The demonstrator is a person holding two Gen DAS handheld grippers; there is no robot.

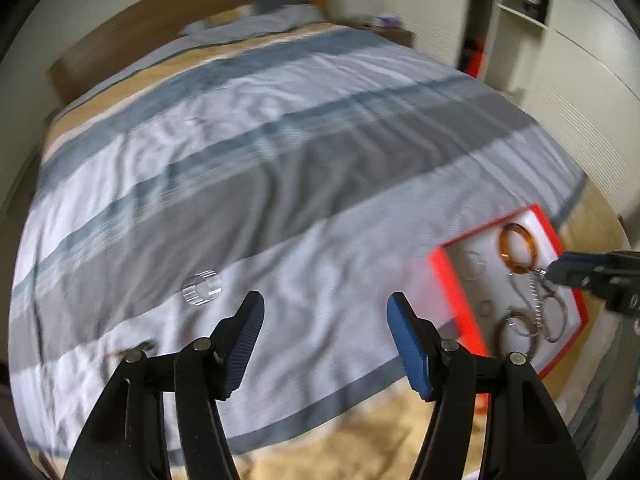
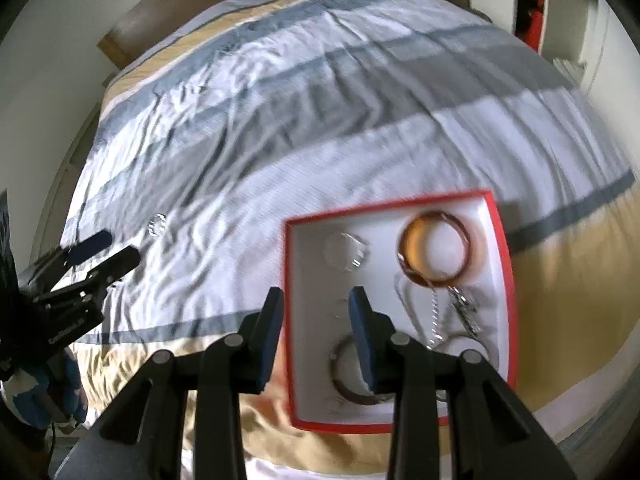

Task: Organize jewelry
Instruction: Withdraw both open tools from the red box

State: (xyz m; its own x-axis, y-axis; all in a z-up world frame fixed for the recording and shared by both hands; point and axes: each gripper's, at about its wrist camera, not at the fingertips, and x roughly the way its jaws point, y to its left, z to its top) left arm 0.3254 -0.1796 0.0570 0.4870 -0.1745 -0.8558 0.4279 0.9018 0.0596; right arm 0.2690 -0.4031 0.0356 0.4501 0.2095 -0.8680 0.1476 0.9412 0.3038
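Note:
A white box with a red rim (image 2: 384,202) lies on the striped bed cover, near the foot of the bed. In it are an amber bangle (image 2: 408,248), a clear bracelet (image 2: 346,250), a silver chain (image 2: 434,320) and a dark bangle (image 2: 334,364). My right gripper (image 2: 316,292) hangs open above the box's left rim with nothing between its blue pads. Left of the box, a clear beaded bracelet (image 1: 201,287) lies loose on the cover. My left gripper (image 1: 326,298) is open and empty above the cover, between that bracelet and the box (image 1: 452,284).
The bed cover (image 1: 280,140) is wrinkled, with grey, white and tan stripes. A wooden headboard (image 1: 168,12) stands at the far end, a nightstand (image 1: 396,32) beside it. White wardrobes (image 1: 580,80) line the right side. Another small dark item (image 1: 138,348) lies by my left fingers.

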